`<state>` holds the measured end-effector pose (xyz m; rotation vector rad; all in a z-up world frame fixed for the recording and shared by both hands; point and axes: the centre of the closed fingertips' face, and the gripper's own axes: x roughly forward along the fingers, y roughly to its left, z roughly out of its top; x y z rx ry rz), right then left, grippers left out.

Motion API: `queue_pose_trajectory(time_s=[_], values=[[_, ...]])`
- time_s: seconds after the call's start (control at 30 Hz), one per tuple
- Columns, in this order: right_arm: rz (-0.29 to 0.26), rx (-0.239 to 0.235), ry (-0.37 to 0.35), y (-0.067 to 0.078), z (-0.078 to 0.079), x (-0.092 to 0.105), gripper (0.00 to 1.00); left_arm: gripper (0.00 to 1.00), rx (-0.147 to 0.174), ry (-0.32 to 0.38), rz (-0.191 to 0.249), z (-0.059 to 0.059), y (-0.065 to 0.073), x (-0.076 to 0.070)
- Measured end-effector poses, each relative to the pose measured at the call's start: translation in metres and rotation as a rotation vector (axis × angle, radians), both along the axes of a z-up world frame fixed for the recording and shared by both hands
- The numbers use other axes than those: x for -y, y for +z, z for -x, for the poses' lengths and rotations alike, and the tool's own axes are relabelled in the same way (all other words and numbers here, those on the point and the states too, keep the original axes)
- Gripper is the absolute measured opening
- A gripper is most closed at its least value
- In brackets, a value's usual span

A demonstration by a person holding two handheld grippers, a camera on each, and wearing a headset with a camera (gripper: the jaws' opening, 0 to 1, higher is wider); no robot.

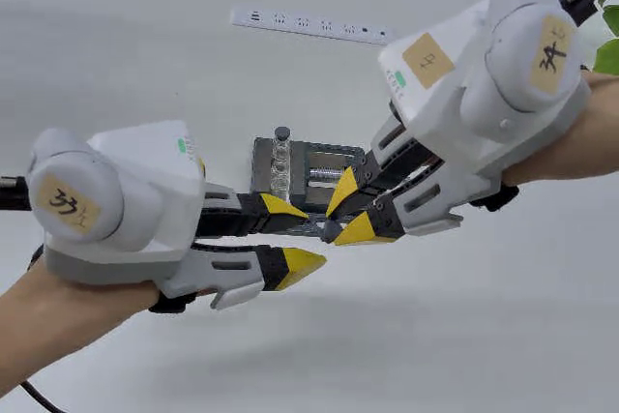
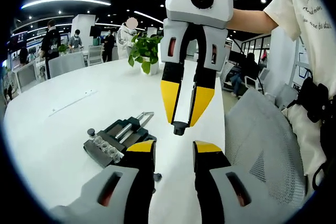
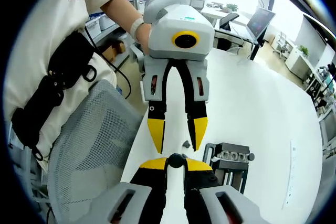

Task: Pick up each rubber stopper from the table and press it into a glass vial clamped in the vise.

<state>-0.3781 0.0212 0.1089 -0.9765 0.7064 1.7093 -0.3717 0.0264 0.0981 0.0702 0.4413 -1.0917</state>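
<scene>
White tabletop [image 1: 464,336]. Left gripper [image 1: 293,233] at eight o'clock, jaws wide apart and empty. Right gripper [image 1: 332,227] at two o'clock, tips pinched together. Vise [image 1: 324,157] at twelve, just past them, with a row of vials [image 1: 280,171] clamped in it. Between the right tips, one dark stopper [image 3: 176,160].

Bright, even overhead light, soft shadows on the white table [image 1: 484,336]; fisheye edges bend strongly.

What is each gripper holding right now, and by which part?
The right gripper pinches a rubber stopper by its sides, at the tips of its jaws. The left gripper is open, holding nothing.
</scene>
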Motion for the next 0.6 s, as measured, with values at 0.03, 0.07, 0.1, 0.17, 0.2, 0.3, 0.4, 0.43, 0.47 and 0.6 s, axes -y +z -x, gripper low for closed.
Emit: queue_pose_trajectory(time_s=[0.03,0.07,0.1,0.17,0.2,0.3,0.4,0.43,0.47,0.6], values=[[0.002,0.002,0.001,-0.001,-0.001,0.000,0.07,0.33,0.002,0.019,-0.008,-0.003,-0.002,-0.003],[0.005,0.004,0.002,-0.001,-0.003,0.001,0.07,0.38,0.001,0.029,-0.014,-0.004,-0.004,-0.005],[0.009,0.007,0.000,-0.003,-0.005,0.001,0.07,0.44,-0.001,0.052,-0.024,-0.006,-0.007,-0.008],[0.014,0.007,0.000,-0.006,-0.008,0.001,0.07,0.53,0.006,0.082,-0.035,-0.010,-0.011,-0.014],[0.015,0.008,0.001,-0.007,-0.009,0.001,0.07,0.58,0.005,0.094,-0.039,-0.012,-0.013,-0.017],[0.018,0.008,0.003,-0.008,-0.012,0.000,0.07,0.70,-0.004,0.144,-0.040,-0.017,-0.017,-0.025],[0.017,0.014,0.003,-0.010,-0.017,-0.002,0.07,0.81,-0.019,0.192,-0.036,-0.022,-0.021,-0.033],[0.021,0.015,0.006,-0.012,-0.019,-0.002,0.07,0.84,-0.030,0.217,-0.038,-0.024,-0.023,-0.037],[0.025,0.017,0.010,-0.013,-0.021,-0.001,0.07,0.88,-0.035,0.221,-0.037,-0.025,-0.023,-0.038],[0.029,0.027,-0.005,-0.018,-0.041,-0.005,0.07,0.99,-0.050,0.265,-0.048,-0.030,-0.028,-0.048]])
